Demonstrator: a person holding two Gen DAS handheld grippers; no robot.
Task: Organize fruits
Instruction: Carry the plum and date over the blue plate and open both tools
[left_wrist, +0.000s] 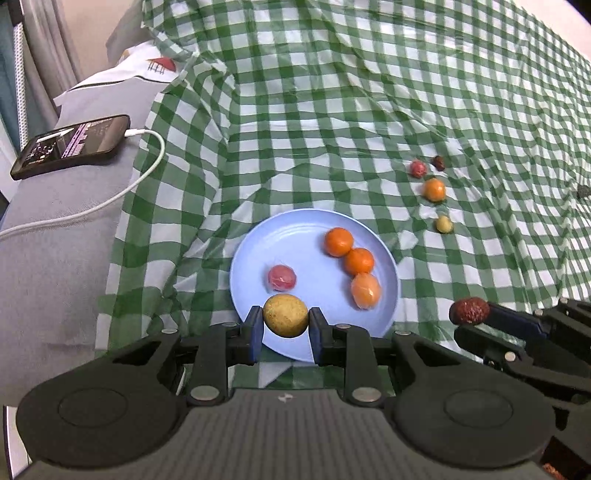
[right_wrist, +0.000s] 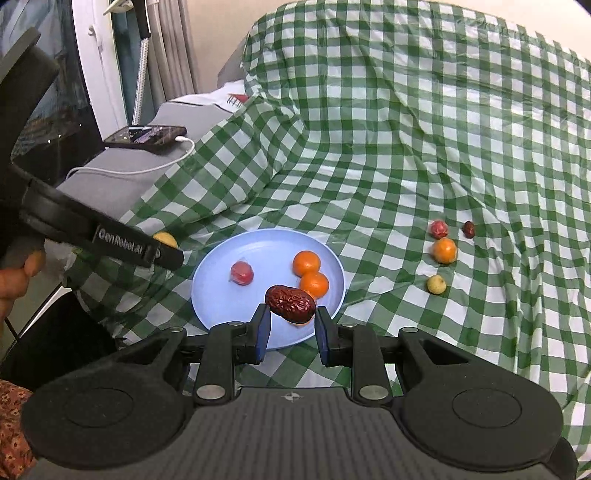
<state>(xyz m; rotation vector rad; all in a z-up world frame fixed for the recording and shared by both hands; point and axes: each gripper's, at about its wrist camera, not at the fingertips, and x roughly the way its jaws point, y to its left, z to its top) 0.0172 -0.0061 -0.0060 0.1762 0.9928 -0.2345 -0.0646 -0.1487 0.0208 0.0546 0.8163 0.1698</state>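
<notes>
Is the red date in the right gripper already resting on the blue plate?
No. The red date is clamped in the right gripper, held above the blue plate.

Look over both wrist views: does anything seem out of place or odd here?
Nothing is spilled or damaged. Four fruits still lie loose on the checked cloth beyond the blue plate: a red one, a dark one, an orange one and a yellow one. The cloth is rumpled.
</notes>
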